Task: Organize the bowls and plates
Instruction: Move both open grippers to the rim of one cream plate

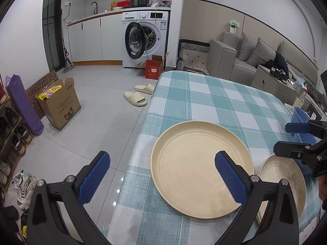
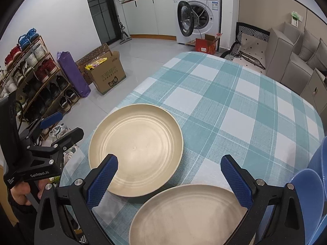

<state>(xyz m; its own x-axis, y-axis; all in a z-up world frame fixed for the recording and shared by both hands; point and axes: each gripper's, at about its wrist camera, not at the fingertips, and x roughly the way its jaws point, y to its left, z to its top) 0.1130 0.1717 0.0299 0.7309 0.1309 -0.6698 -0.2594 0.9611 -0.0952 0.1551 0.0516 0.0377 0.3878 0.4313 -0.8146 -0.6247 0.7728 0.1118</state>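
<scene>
In the left wrist view, the left gripper (image 1: 161, 175) is nearest, with its two blue fingers spread wide apart and holding nothing. Its right finger (image 1: 230, 178) hangs over the large cream plate (image 1: 194, 169), and its left finger is out past the table edge, above the grey floor (image 1: 85, 126). This plate lies flat on the checked tablecloth (image 1: 214, 100), close to the edge at 9 o'clock. Just beside it, at 4 o'clock, lies a second cream plate (image 1: 286, 183), partly hidden behind the gripper. At 3 o'clock the right gripper (image 1: 286, 138) comes in from the side with its fingers apart, and behind it stands something blue (image 1: 300, 118) that I take for a bowl. Far at 12 o'clock there is a washing machine (image 1: 145, 38) with the door open.

In the right wrist view, the right gripper (image 2: 168, 175) is nearest, its fingers also wide apart and empty. Under it, at 6 o'clock, lies the second cream plate (image 2: 184, 218); the large cream plate (image 2: 139, 147) lies at 11 o'clock from it, very near. I cannot tell if the rims touch. Blue bowls (image 2: 310, 185) are at the 4 o'clock edge. The left gripper (image 2: 61, 126) is at 9 o'clock, its fingers apart, with a hand (image 2: 22, 192) under it. Behind it stands a shoe rack (image 2: 32, 73).
</scene>
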